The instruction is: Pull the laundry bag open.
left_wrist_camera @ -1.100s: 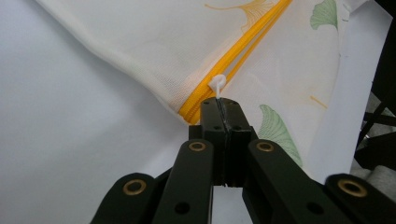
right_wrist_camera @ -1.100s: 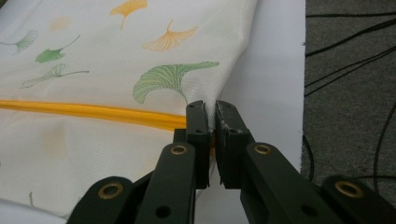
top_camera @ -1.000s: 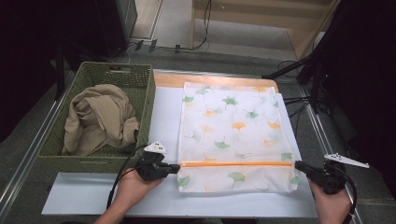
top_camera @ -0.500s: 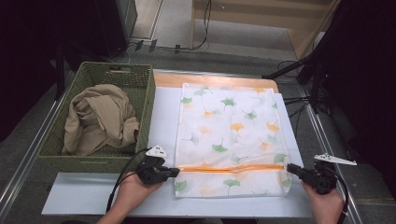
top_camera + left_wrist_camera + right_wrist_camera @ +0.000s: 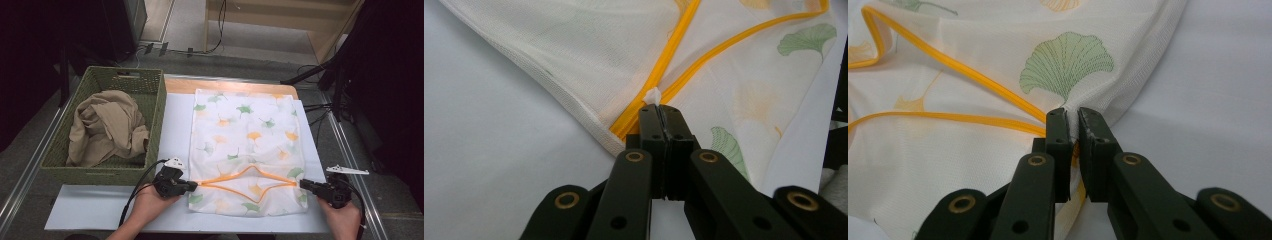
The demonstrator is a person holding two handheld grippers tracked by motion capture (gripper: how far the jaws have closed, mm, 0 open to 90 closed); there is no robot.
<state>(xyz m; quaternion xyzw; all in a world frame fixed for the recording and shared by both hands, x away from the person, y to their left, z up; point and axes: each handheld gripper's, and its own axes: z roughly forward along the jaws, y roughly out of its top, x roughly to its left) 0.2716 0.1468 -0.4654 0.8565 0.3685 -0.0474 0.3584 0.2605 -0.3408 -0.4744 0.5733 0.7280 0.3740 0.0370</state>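
Fine matt mesh laundry bag [image 5: 245,145]; woven green plastic basket [image 5: 150,107].

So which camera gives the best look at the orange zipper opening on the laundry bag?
The high view: it shows the whole orange zipper opening gaping across the laundry bag, end to end. The left gripper view shows just its one end pinched by that gripper's fingers; the right gripper view shows the other end running to its fingers.

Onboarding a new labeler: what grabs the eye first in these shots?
The white mesh laundry bag printed with ginkgo leaves, lying mid-table, its orange zipper gaping open near the front edge. The left claw and the right claw each pinch one end of that opening. At the left, a green basket holds beige cloth.
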